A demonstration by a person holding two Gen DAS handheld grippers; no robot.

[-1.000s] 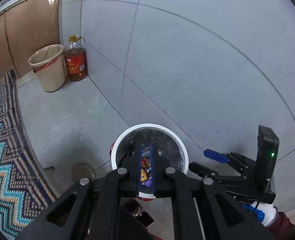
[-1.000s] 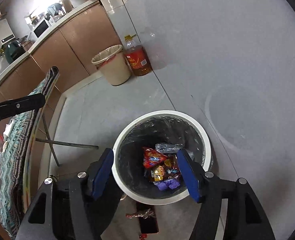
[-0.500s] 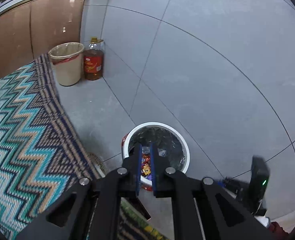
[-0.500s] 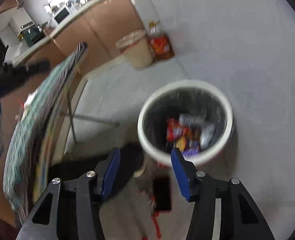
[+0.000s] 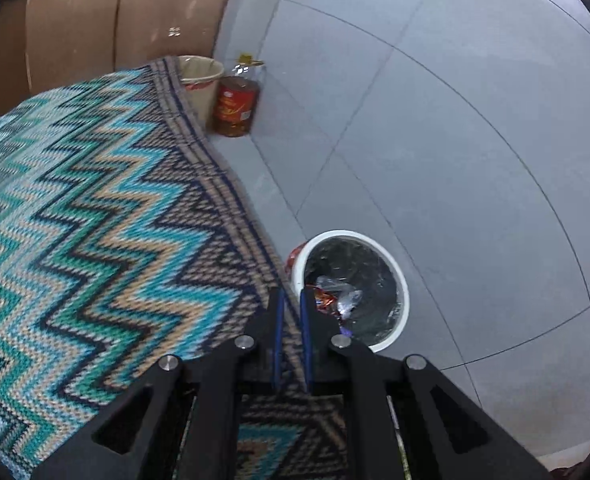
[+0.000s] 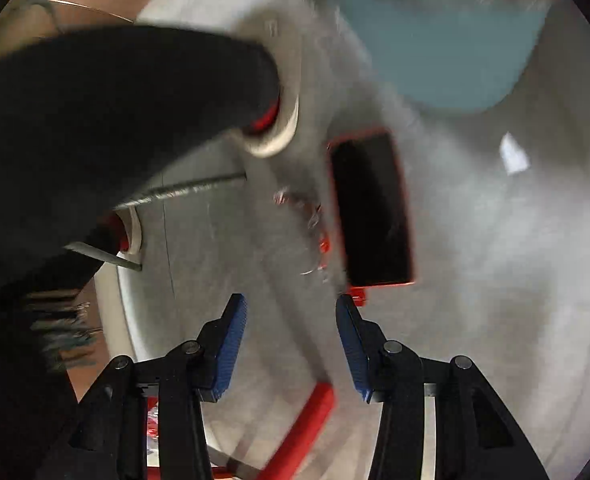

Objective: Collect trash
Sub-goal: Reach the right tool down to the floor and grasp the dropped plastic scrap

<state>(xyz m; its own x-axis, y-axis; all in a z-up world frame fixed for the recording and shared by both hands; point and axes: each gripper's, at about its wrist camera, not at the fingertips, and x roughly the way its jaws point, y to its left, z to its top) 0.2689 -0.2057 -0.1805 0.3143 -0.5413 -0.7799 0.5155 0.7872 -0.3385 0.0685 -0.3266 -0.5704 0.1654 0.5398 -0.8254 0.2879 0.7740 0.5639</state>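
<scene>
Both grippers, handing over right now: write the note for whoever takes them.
Left gripper: jaws nearly together, nothing between them, above the zigzag cloth edge beside the white bin.
Right gripper: jaws open, empty, aimed at the floor; view heavily blurred.
Done: wrappers and clear plastic lie in the bin.
Left: small red scraps lie on the floor beside a dark, red-edged rectangular thing; what it is cannot be told. Probably pick the scraps up next with the right gripper.

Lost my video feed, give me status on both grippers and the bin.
Left gripper nearly shut, empty, above zigzag cloth. Right gripper open, empty, view blurred. White trash bin holds wrappers. Nothing blocking.
</scene>
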